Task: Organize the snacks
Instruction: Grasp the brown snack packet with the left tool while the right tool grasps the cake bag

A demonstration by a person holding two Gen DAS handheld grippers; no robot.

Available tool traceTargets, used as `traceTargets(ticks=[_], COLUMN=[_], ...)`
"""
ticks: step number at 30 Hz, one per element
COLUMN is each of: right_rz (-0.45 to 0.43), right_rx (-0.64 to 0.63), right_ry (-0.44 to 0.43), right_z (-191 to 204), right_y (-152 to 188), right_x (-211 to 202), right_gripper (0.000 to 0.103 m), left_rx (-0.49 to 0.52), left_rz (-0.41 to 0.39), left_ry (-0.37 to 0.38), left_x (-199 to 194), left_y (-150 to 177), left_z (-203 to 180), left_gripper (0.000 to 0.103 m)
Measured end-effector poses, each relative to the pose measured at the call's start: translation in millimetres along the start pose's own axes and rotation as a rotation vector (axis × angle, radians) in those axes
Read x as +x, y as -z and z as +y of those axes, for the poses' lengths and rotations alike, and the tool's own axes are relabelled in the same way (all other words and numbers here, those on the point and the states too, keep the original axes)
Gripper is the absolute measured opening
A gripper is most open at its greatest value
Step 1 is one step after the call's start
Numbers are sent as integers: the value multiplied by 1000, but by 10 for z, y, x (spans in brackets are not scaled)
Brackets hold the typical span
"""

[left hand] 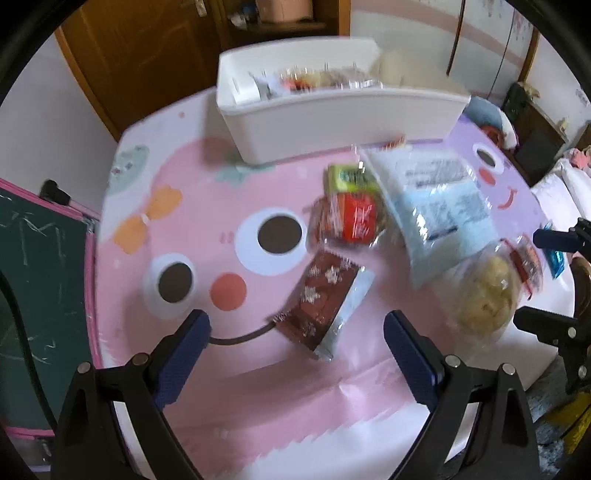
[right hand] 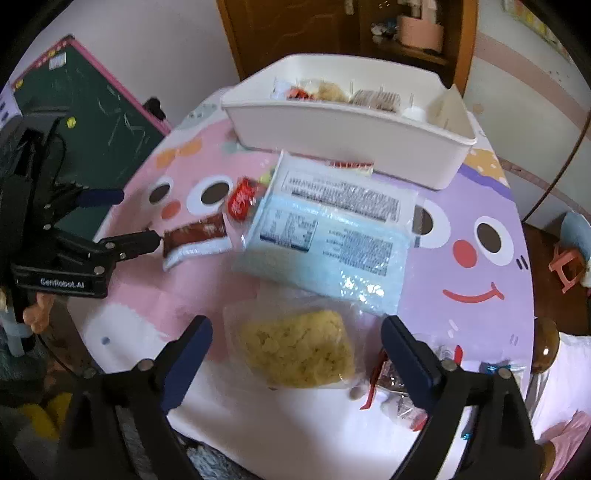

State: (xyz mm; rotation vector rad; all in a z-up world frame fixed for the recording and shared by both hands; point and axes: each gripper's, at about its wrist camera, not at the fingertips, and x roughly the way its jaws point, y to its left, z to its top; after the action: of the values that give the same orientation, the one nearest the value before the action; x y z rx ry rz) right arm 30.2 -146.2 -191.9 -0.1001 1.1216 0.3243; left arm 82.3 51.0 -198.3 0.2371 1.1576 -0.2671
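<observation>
My left gripper (left hand: 297, 332) is open above the pink mat, with a brown chocolate bar packet (left hand: 325, 297) lying just ahead between its jaws. A red snack packet (left hand: 352, 221), a green packet (left hand: 349, 179), a large pale blue bag (left hand: 439, 206) and a clear bag of yellow crumbly cake (left hand: 487, 295) lie on the mat. My right gripper (right hand: 297, 328) is open over the yellow cake bag (right hand: 299, 350). The blue bag (right hand: 325, 236), chocolate bar (right hand: 195, 238) and red packet (right hand: 242, 199) lie beyond it. A white bin (right hand: 351, 129) holds several snacks; it also shows in the left wrist view (left hand: 332, 122).
A round table with a cartoon-face mat (left hand: 184, 221) carries everything. A green chalkboard (left hand: 40, 288) stands at the left. A small wrapped snack (right hand: 399, 387) lies by my right jaw. A wooden cabinet (right hand: 332, 29) stands behind the table. The left gripper (right hand: 107, 221) shows at the left of the right wrist view.
</observation>
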Motion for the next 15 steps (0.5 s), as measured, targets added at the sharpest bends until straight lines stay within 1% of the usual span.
traceTargets(ticks=[7,12,14,15], right_rz=[75,126,130,133], right_rx=[-77,-131,-136,-138], right_ry=[37,66,71,75], right_z=[92,181,184,186], right_y=[76,112,108,104], right_x=[281,470,506,523], right_gripper=[95,95,95,95], left_rx=[44,76,89,94], left_rz=[52,72,81,85], left_ry=[-4,-10,-8,-7], left_x=[283,420,457,475], left_y=[-30,-94,-113,-121], left_z=[-55,-142,-179,-193], left_gripper=[95,95,93,91])
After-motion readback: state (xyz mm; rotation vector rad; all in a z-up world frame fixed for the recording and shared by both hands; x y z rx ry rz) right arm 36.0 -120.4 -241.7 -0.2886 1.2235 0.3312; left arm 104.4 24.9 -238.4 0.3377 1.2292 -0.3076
